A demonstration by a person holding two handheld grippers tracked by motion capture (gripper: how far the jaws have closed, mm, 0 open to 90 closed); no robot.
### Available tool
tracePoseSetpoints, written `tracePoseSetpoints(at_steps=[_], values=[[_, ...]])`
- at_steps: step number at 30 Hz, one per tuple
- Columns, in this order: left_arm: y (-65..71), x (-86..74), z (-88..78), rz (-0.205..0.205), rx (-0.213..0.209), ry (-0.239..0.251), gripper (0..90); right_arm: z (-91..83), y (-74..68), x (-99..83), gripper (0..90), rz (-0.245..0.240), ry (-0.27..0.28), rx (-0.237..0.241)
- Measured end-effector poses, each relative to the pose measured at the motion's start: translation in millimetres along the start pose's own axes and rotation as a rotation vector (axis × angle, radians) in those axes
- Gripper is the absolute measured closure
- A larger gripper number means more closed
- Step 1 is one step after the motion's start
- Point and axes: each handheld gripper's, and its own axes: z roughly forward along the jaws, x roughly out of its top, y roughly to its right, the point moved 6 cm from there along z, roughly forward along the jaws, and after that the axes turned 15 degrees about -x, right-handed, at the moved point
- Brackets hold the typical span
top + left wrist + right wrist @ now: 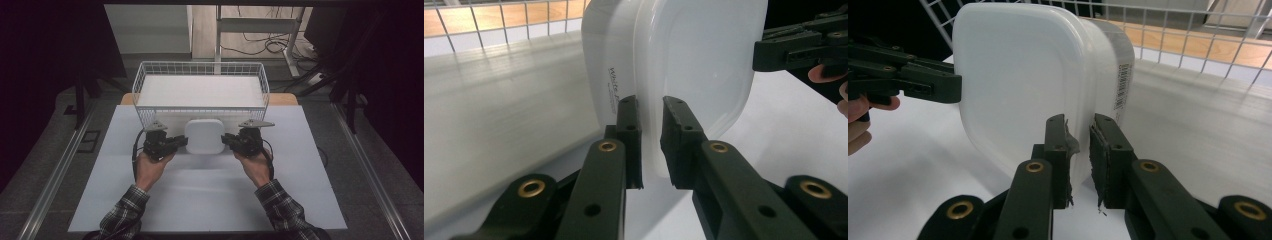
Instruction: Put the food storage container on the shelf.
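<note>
A white square plastic container (204,136) with rounded corners and a lid sits between my two grippers, just in front of the wire basket (200,66). My left gripper (183,142) is shut on the container's left rim; in the left gripper view its jaws (651,145) pinch the lid edge of the container (694,60). My right gripper (226,139) is shut on the right rim, and the right gripper view shows its jaws (1079,150) clamping the same edge of the container (1018,75). A barcode label (1122,85) runs down the container's side. Whether it rests on the table is unclear.
The white wire basket has a white liner (200,91) on its floor and stands at the table's far edge (285,99). A pale sheet (200,195) covers the table. Desk legs and cables (265,45) lie on the floor beyond. The person's plaid sleeves enter from below.
</note>
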Motion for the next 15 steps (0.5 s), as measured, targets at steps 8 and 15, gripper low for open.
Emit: tracePoseSetpoints(at_steps=[8, 15], values=[[-13.0, 3.0, 8.8, -0.023, 0.016, 0.003, 78.7, 17.5, 8.1, 4.1, 77.4, 0.020, -0.001, -0.017], [-18.0, 0.6, 13.1, -0.042, 0.021, 0.010, 78.1, 26.7, 10.1, 1.1, 76.6, 0.031, -0.006, -0.024]])
